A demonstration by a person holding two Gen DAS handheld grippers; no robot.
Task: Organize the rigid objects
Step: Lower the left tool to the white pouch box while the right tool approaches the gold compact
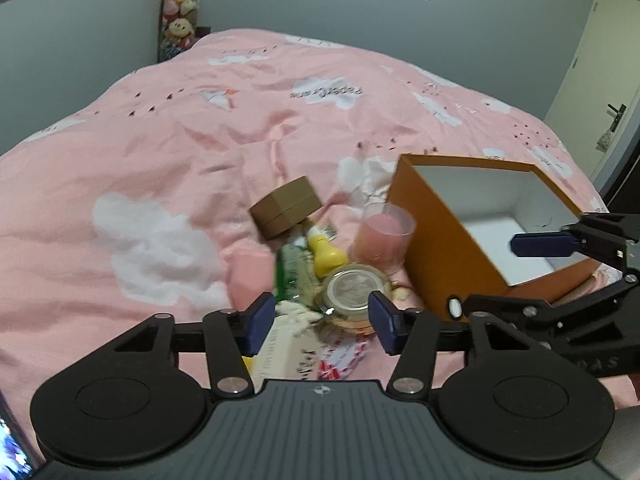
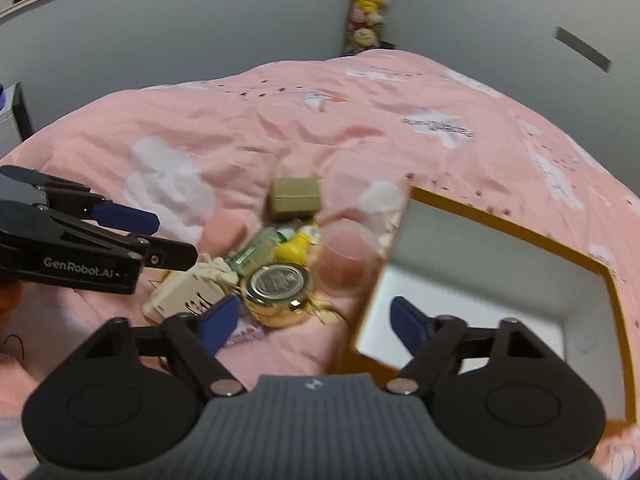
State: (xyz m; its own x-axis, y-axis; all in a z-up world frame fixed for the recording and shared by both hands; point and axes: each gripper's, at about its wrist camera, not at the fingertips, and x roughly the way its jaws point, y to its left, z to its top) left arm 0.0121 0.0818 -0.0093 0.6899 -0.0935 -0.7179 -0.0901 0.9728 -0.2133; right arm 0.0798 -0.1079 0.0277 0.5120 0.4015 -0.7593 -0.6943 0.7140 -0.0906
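From my left wrist camera, my left tongs [image 1: 322,322] hang parted over a small heap on the pink cloud-print bedspread [image 1: 168,148], gripping nothing. Between their blue pads [image 1: 258,322] I see the round gold jar with a silver lid [image 1: 352,294], not touched on either side. Just beyond it lie a yellow squeeze bottle [image 1: 326,254] and a green-labelled clear bottle [image 1: 292,270], blurred. A small brown cardboard box [image 1: 286,208] sits tilted at the far end of the heap, and a clear plastic cup [image 1: 384,238] stands beside the open orange cardboard box with a white interior [image 1: 436,236]. A white carton with dark lettering [image 1: 280,354] lies under the near pad. My right tongs [image 1: 552,272] reach in from the right over the orange box's rim, parted.

From my right wrist camera, the right tongs [image 2: 316,320] are released and empty; one pad hangs over the heap, the other inside the orange box [image 2: 500,216], with the box's near corner between them. The gold jar [image 2: 278,286] rests just left of that corner, the cup [image 2: 350,256] touching the box wall. The brown box [image 2: 295,200] lies farther back. The left tongs [image 2: 168,236] come in from the left above the white carton [image 2: 184,298].
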